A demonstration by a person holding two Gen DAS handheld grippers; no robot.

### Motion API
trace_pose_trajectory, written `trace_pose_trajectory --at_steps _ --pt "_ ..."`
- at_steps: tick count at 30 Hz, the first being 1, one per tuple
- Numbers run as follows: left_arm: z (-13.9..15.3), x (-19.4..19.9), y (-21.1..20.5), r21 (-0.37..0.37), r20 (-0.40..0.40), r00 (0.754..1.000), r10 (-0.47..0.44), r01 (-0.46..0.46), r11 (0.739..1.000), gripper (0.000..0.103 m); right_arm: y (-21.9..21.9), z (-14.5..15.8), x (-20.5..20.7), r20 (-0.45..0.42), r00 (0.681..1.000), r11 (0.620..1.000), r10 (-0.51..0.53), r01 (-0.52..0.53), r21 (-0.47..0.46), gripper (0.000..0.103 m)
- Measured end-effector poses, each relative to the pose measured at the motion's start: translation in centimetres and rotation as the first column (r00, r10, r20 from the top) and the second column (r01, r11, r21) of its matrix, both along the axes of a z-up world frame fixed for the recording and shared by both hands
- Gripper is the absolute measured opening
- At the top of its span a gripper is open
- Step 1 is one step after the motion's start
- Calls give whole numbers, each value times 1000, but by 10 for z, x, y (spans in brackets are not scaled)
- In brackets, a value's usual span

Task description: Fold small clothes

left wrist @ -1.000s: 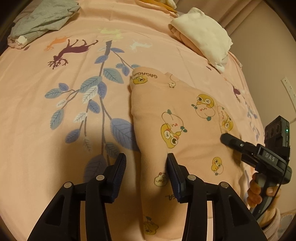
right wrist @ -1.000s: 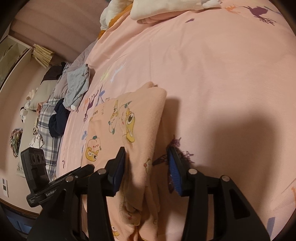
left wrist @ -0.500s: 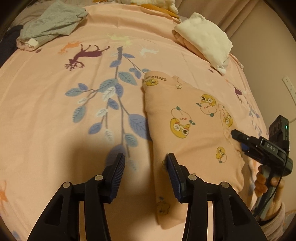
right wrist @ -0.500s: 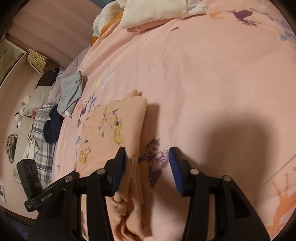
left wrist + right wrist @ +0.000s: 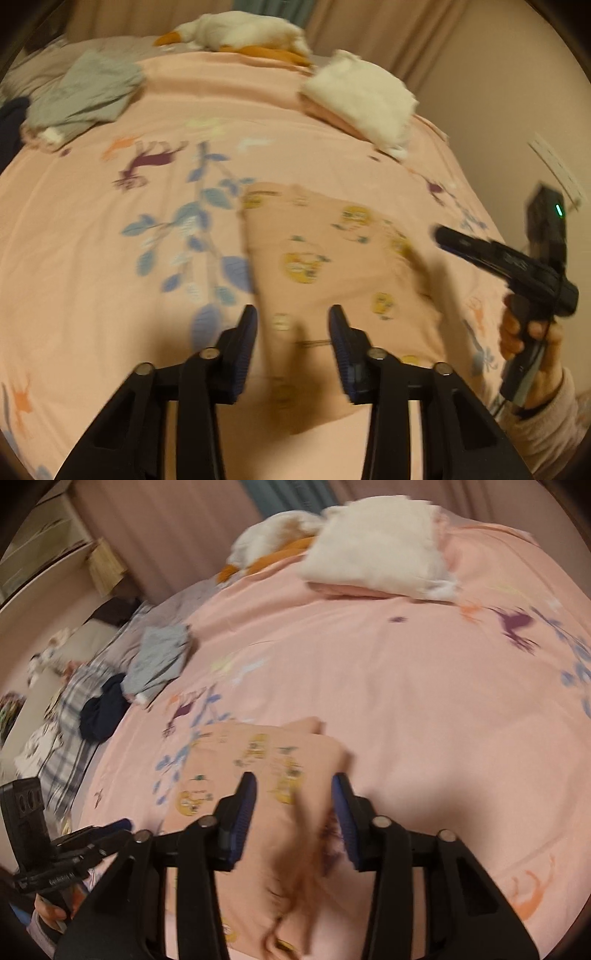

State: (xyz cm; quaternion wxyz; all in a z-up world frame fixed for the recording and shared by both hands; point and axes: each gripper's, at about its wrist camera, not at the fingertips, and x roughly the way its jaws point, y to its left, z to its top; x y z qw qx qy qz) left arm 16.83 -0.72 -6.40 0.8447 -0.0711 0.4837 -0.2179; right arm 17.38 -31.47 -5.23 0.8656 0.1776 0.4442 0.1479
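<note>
A small pink garment (image 5: 325, 266) with yellow cartoon prints lies folded on the pink bedsheet (image 5: 110, 258); it also shows in the right wrist view (image 5: 258, 775). My left gripper (image 5: 291, 343) is open and empty, raised above the garment's near left edge. My right gripper (image 5: 291, 812) is open and empty, above the garment's right edge. The right gripper also shows in the left wrist view (image 5: 443, 236), off the garment's right side. Both views are blurred by motion.
A folded white and pink stack (image 5: 362, 103) lies at the far right of the bed. A grey garment (image 5: 85, 96) lies at the far left, a dark one (image 5: 103, 709) and plaid cloth (image 5: 70, 716) beside it. A white plush (image 5: 236, 33) lies by the curtain.
Both grippers have lifted and pulled back from the folded garment, staying open. The views now take in more of the far bed and curtain.
</note>
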Motion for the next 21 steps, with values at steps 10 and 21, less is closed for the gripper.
trace_pose_trajectory --at_steps 10,21 --pt "-49 -8 -39 63 -114 987 -111 118 991 21 30 -52 47 -176 984 997 7 -19 -70 14" --pt "-30 2 -37 60 -48 996 -78 81 995 21 28 -19 18 -43 998 998 46 -47 -35 21"
